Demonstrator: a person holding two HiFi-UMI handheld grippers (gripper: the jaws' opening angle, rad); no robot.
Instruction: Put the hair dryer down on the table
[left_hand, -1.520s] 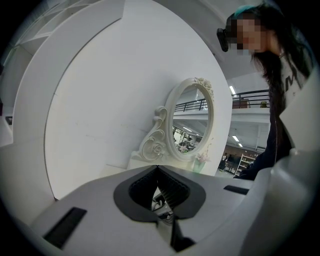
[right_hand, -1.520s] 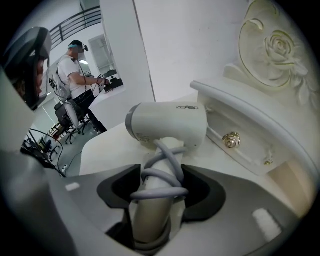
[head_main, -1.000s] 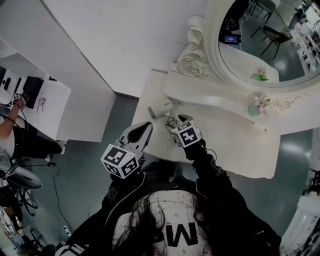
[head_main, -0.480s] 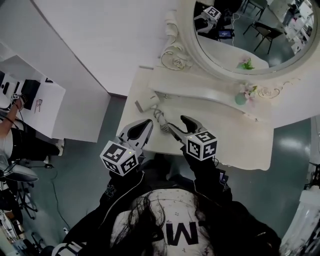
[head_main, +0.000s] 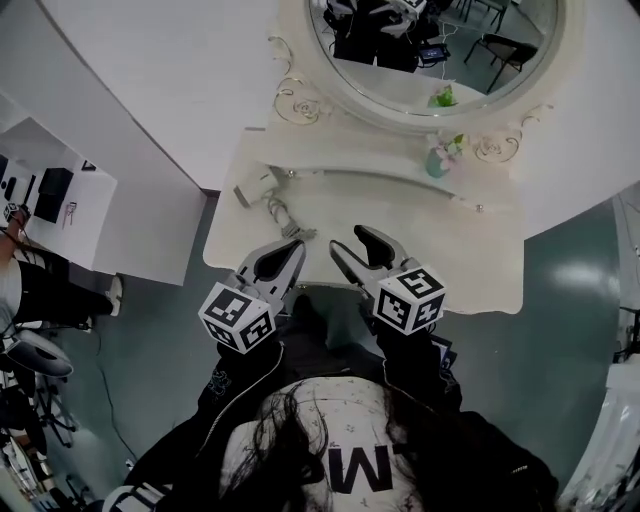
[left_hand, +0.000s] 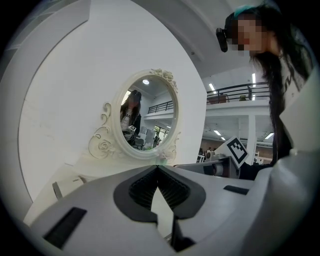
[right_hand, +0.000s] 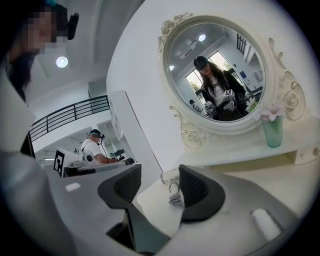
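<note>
Hair dryer (head_main: 258, 187): lies on the desk (head_main: 440, 240) below the mirror's (head_main: 430, 50) left rim, at the far left corner. Neither gripper touches it.
Cord (head_main: 283, 216): bunched just beside the dryer, on the side away from the mirror.
Left gripper (head_main: 295, 246): jaws together at the tips, nothing between them. It hovers over the desk's front edge, below the mirror's left side.
Right gripper (head_main: 348, 240): jaws apart and closing on nothing. The dryer and cord show beyond the gap, well clear of the pads.
Step in hand: we judge the set-down done and only the retreat left. We would draw both grippers straight back from the mirror, with the tips lifted above the cord so that no loop catches.
Edges: the dryer sits near the desk's left edge, so we think a snagged cord could drag it off.
Open room: the desk is bare below the mirror's middle and right side. The vase (head_main: 436, 160) on the shelf under the mirror's right rim stands well apart from both grippers.
</note>
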